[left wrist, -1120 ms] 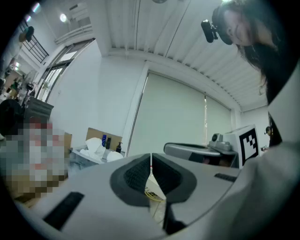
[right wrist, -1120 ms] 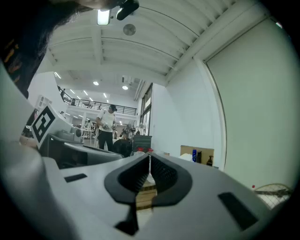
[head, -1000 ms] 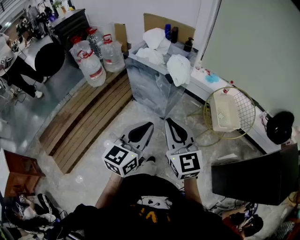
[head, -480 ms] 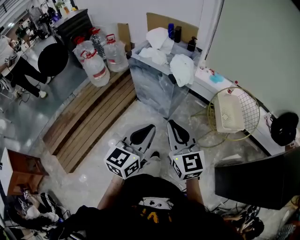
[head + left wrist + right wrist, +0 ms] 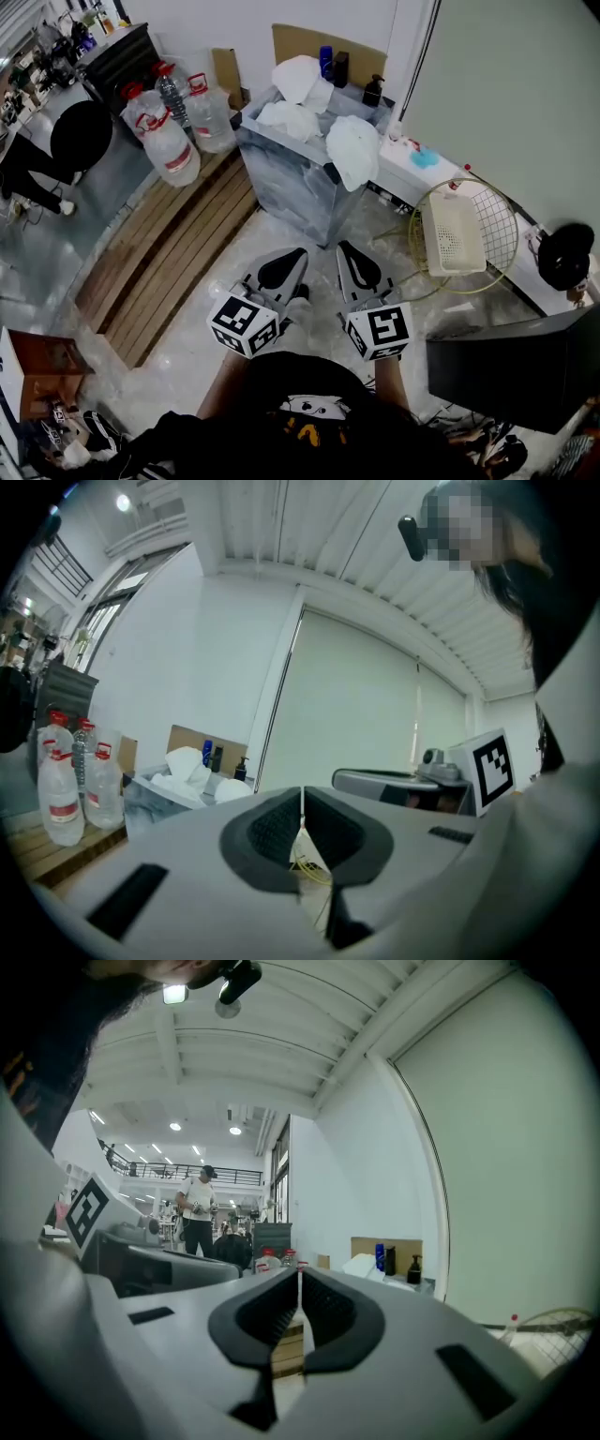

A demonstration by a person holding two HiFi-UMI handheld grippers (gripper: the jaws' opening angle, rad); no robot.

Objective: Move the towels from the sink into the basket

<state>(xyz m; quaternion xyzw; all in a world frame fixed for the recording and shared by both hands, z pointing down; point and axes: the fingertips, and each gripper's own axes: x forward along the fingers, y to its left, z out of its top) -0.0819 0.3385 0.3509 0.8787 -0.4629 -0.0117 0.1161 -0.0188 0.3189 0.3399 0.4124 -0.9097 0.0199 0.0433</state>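
Found white towels [image 5: 289,116] crumpled and heaped in the steel sink [image 5: 281,183], with one draped limp over its front right corner. Noted the cream slatted basket [image 5: 452,234] well apart, to the sink's right. Recorded left claw [image 5: 301,803] and right claw [image 5: 299,1288] closed tight, gripping nothing, held well short of the sink.

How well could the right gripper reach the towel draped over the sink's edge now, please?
Probably not yet: the right gripper, jaws shut, hangs well short of the towel on the sink, though nothing blocks the way.
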